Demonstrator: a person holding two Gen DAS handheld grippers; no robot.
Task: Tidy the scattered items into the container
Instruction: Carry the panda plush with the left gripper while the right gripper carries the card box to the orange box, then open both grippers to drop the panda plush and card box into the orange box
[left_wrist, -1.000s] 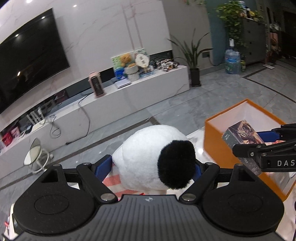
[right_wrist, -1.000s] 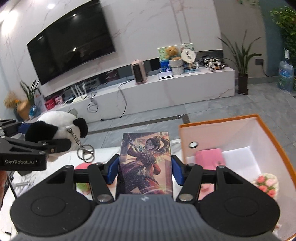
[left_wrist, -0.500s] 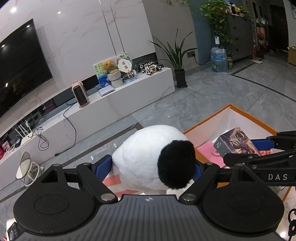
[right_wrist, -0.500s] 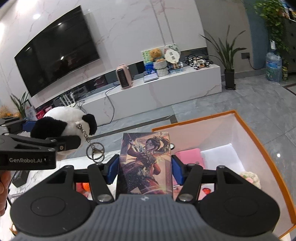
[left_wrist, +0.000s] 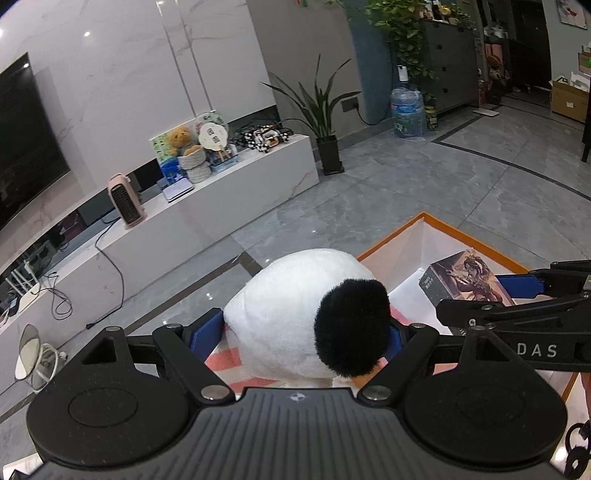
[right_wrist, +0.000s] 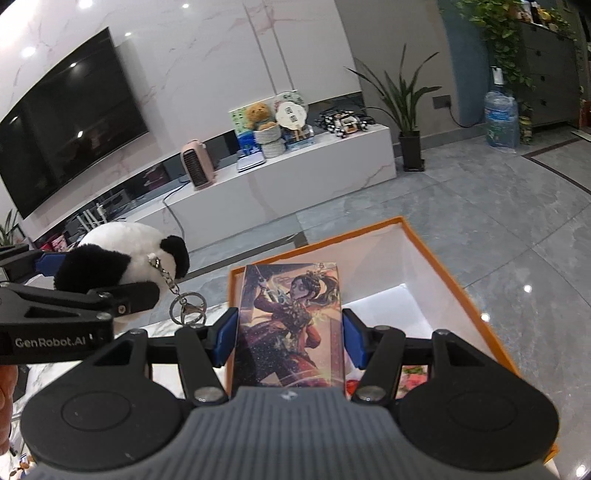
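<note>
A: What lies beyond the jaws?
B: Grey marble floor (right_wrist: 480, 221), a long white TV cabinet (right_wrist: 295, 173) against a white marble wall (right_wrist: 207, 48).
A: And left of them?
B: A dark television (right_wrist: 70, 122); a potted plant (right_wrist: 406, 107) stands right.

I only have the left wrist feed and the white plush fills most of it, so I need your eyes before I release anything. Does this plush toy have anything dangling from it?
Observer: Yes. In the right wrist view the white-and-black panda plush carries a metal keychain with a ring and clasp hanging below the left tongs.
Operator: Is the illustrated box gripped squarely?
Observer: The right tongs clamp the flat illustrated card box by its two long edges, picture side up.
Operator: What's inside the container beneath it?
Observer: The orange-rimmed white box holds something pink with a floral print, mostly hidden.
</note>
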